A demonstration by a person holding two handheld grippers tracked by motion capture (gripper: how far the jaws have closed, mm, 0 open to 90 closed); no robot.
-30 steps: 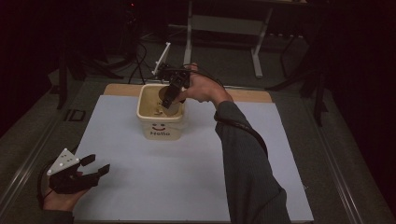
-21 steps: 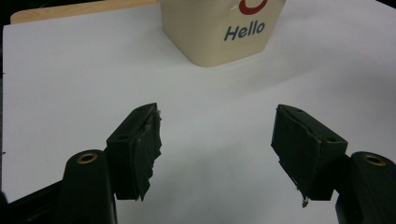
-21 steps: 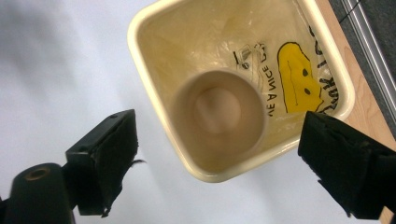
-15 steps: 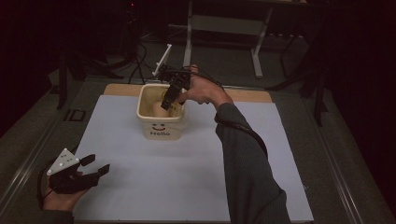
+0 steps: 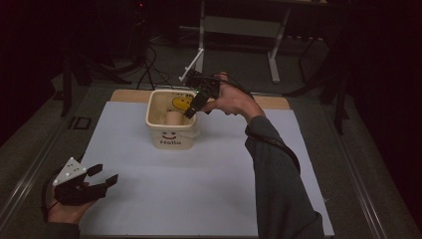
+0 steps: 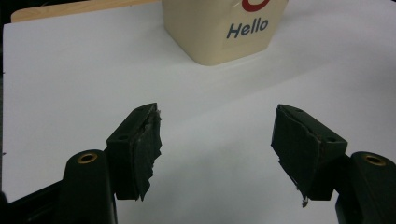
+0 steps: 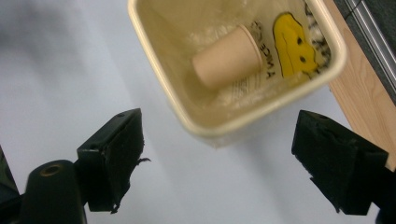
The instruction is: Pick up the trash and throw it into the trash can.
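Observation:
A cream bin (image 5: 169, 136) marked "Hello" stands at the back middle of the white sheet. Inside it lies a tan paper cup (image 5: 172, 118) (image 7: 229, 57) on its side, beside a yellow smiley print (image 7: 289, 38). My right gripper (image 5: 191, 110) (image 7: 217, 154) hangs open above the bin's right rim, with nothing between its jaws. My left gripper (image 5: 102, 180) (image 6: 217, 149) rests open near the front left corner of the sheet, pointing towards the bin (image 6: 224, 28), empty.
The white sheet (image 5: 199, 189) covers a wooden tabletop (image 5: 271, 102) whose far edge shows behind the bin. Metal stand legs (image 5: 271, 55) and cables (image 5: 149, 64) lie on the dark floor beyond the table.
My right gripper has lifted out of the bin and drawn slightly right, leaving the paper cup lying inside. My left gripper has stayed put.

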